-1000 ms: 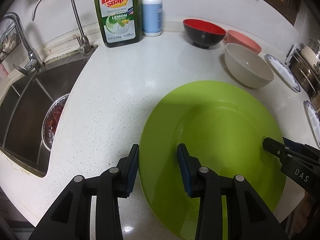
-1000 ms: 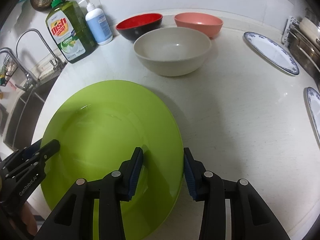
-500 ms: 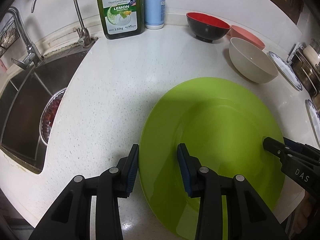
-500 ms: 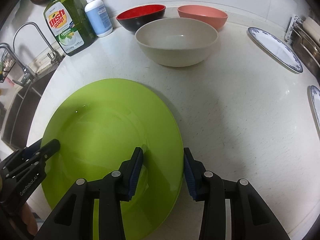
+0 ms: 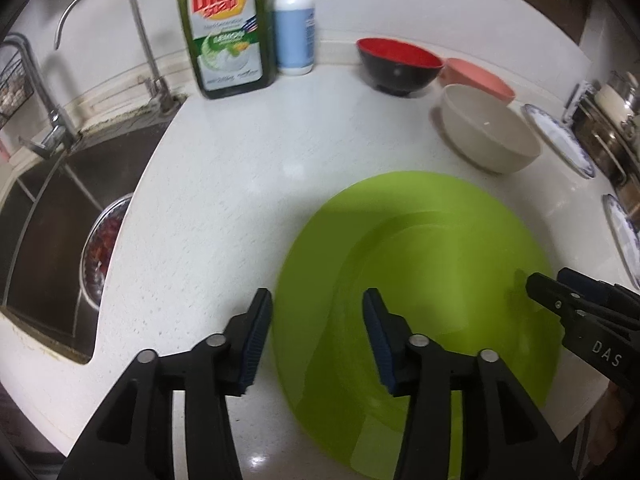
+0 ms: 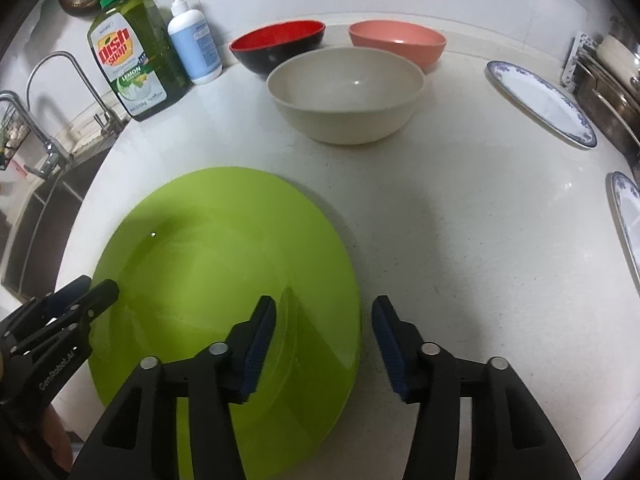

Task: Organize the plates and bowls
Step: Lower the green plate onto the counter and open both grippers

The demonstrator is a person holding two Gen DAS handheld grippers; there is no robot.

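Note:
A large lime-green plate [image 5: 432, 280] lies on the white counter; it also shows in the right wrist view [image 6: 208, 272]. My left gripper [image 5: 318, 336] is open, its fingers straddling the plate's left rim. My right gripper [image 6: 324, 340] is open, straddling the plate's right rim. A beige bowl [image 6: 346, 96], a red-and-black bowl [image 6: 276, 44] and a pink bowl [image 6: 396, 42] stand behind the plate. Two blue-rimmed white plates [image 6: 540, 102] [image 6: 628, 216] lie at the right.
A dish soap bottle [image 5: 226, 28] and a white pump bottle [image 5: 294, 36] stand at the back wall. The sink [image 5: 44, 216] with taps is at the left. A metal rack with dishes [image 6: 608, 76] stands at the far right. The counter's front edge is close.
Both grippers have opened wider around the plate's rims. The cameras have pulled back a little, and the plate now sits slightly farther from the fingers.

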